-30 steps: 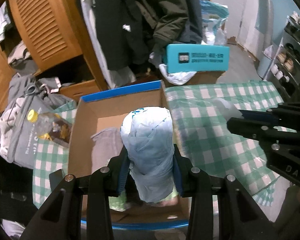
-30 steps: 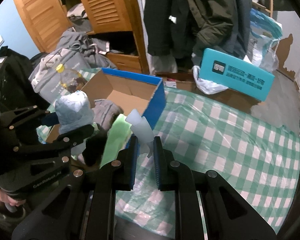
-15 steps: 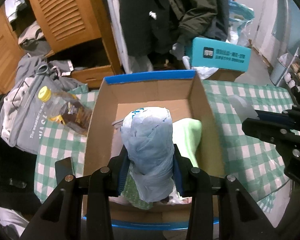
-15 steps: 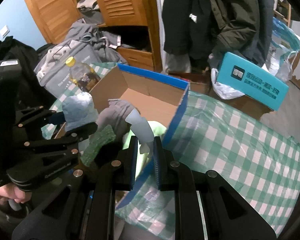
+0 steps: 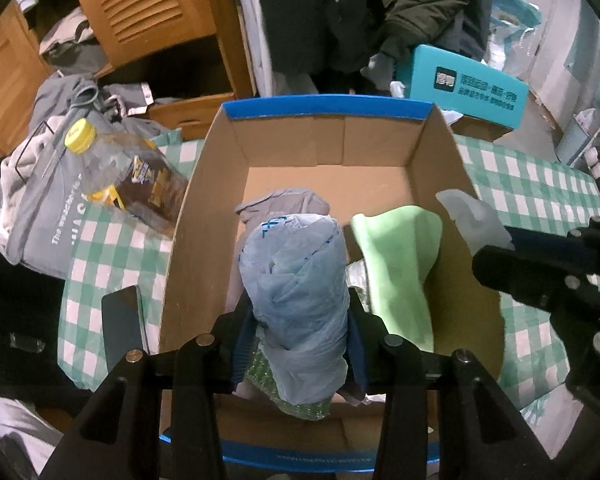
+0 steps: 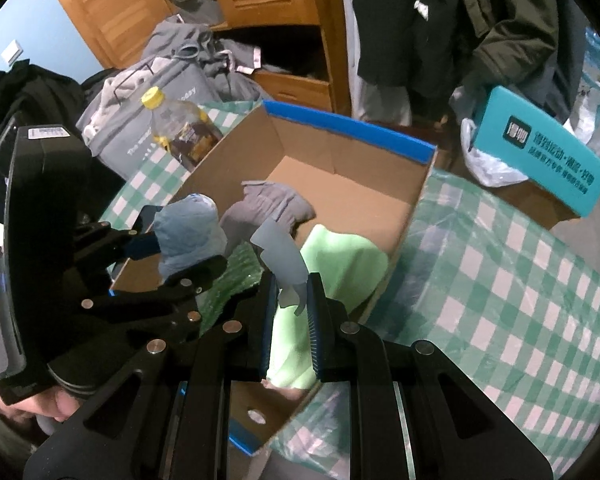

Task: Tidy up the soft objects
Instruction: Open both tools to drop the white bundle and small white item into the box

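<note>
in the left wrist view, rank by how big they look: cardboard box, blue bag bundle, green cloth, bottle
1. cardboard box, clearly largest.
2. blue bag bundle, though it sits nearest the camera, which inflates it.
3. green cloth and bottle look about alike; not ranked.

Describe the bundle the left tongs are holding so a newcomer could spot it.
Find the open cardboard box with blue edges on the green checked tablecloth. Above its near end, a rolled pale blue plastic bag stands between the left tongs; its neighbours are grey and green cloths.
</note>
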A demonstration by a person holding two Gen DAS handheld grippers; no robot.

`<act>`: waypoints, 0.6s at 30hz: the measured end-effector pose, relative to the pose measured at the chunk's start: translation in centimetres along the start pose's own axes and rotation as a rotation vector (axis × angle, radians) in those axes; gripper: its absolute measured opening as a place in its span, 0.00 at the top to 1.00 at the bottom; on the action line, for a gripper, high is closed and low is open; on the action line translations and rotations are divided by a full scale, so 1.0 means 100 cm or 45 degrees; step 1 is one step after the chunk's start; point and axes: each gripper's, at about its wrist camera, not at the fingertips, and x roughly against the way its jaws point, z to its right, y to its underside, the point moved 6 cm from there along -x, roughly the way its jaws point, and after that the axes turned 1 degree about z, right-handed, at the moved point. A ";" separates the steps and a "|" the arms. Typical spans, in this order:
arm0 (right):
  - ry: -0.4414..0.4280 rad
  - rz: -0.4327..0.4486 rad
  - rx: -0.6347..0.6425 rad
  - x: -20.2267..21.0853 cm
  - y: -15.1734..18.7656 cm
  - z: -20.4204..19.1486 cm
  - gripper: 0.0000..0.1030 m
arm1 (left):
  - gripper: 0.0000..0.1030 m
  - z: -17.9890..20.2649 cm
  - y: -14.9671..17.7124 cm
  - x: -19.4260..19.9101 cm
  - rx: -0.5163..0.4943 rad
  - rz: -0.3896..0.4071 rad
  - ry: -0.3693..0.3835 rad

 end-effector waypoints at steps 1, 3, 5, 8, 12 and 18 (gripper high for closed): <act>-0.004 -0.004 -0.003 -0.002 0.000 0.000 0.86 | 0.58 0.000 0.000 -0.002 0.003 -0.004 -0.001; -0.011 -0.014 -0.009 -0.006 0.001 -0.001 0.84 | 0.56 -0.001 0.001 -0.004 0.007 -0.018 -0.001; -0.010 -0.014 -0.010 -0.007 0.001 -0.002 0.82 | 0.53 -0.001 0.002 -0.005 0.005 -0.024 -0.002; -0.008 -0.002 -0.012 -0.007 -0.001 -0.001 0.79 | 0.36 -0.001 0.001 -0.002 0.001 -0.010 -0.027; -0.017 0.027 -0.028 -0.001 -0.005 0.003 0.68 | 0.26 -0.004 -0.002 0.008 0.000 0.019 -0.045; -0.005 0.069 -0.058 0.017 -0.006 0.011 0.52 | 0.21 -0.004 -0.004 0.024 -0.015 0.058 -0.056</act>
